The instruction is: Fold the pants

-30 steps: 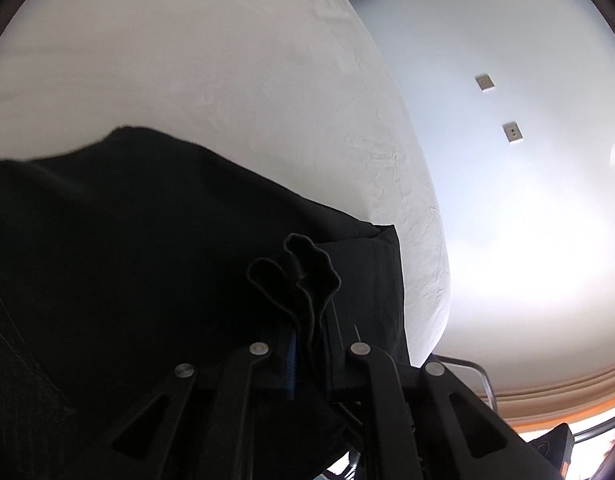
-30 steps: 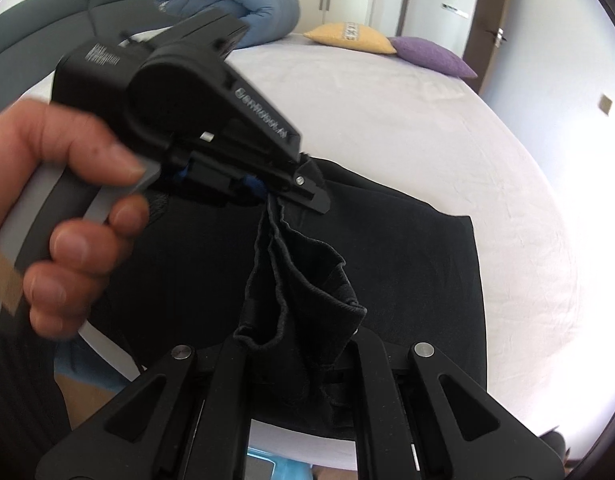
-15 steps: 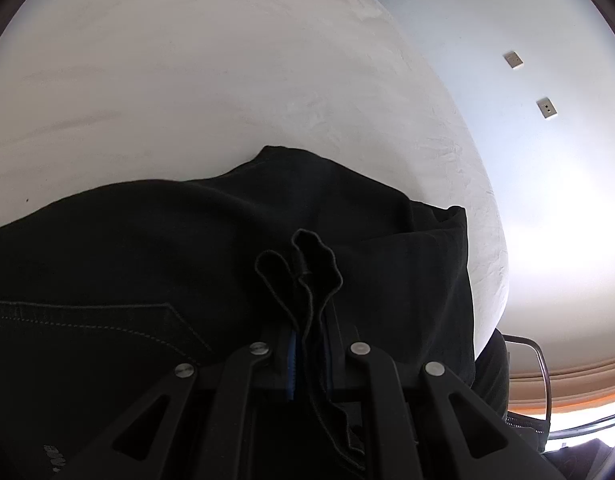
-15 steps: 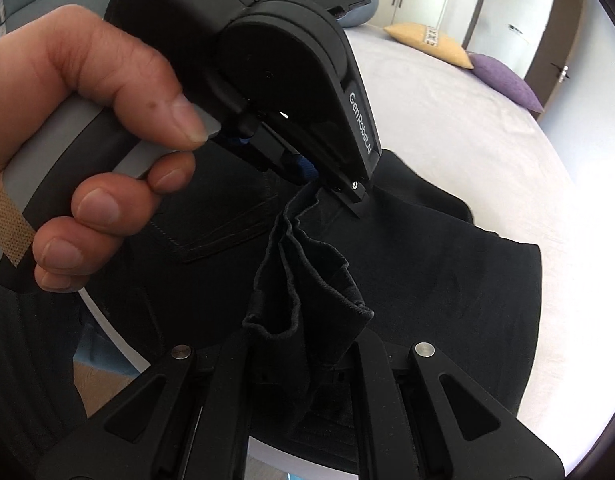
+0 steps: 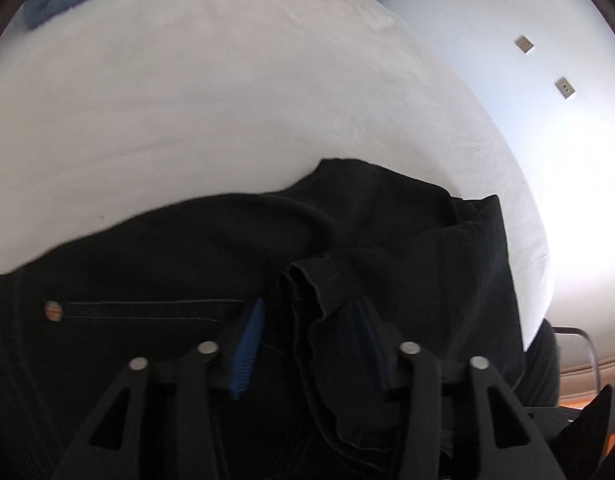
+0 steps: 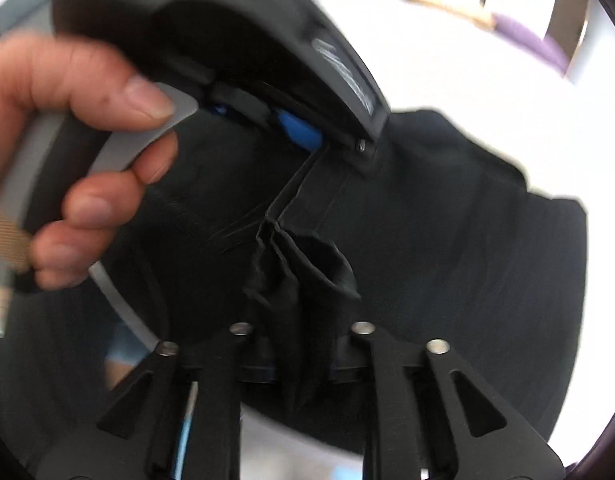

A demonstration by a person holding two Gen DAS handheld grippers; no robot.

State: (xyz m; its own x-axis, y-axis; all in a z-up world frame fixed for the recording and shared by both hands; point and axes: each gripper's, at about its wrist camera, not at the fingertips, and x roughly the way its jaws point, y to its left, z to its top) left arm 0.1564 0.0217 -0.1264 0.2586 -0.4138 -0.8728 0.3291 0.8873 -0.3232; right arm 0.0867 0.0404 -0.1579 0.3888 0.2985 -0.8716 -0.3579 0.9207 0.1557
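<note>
The pants (image 5: 195, 264) are matt black cloth, a denim-like weave with fine stitched seams and one small coppery metal rivet (image 5: 53, 311) off to the left of the left gripper (image 5: 307, 336) fingers. Between those fingers the hem bunches in soft ridges. The fingers themselves look like dull black plastic with shiny silver metal pins, and the pads (image 5: 247, 350) are ribbed blue (rubbery, by the look). Beyond the fingertips the sheet (image 5: 187, 100) is smooth pale cloth, faintly creased. Ahead of the right gripper (image 6: 301, 354), the hand (image 6: 67, 152) holds a handle of satin grey and black plastic.
</note>
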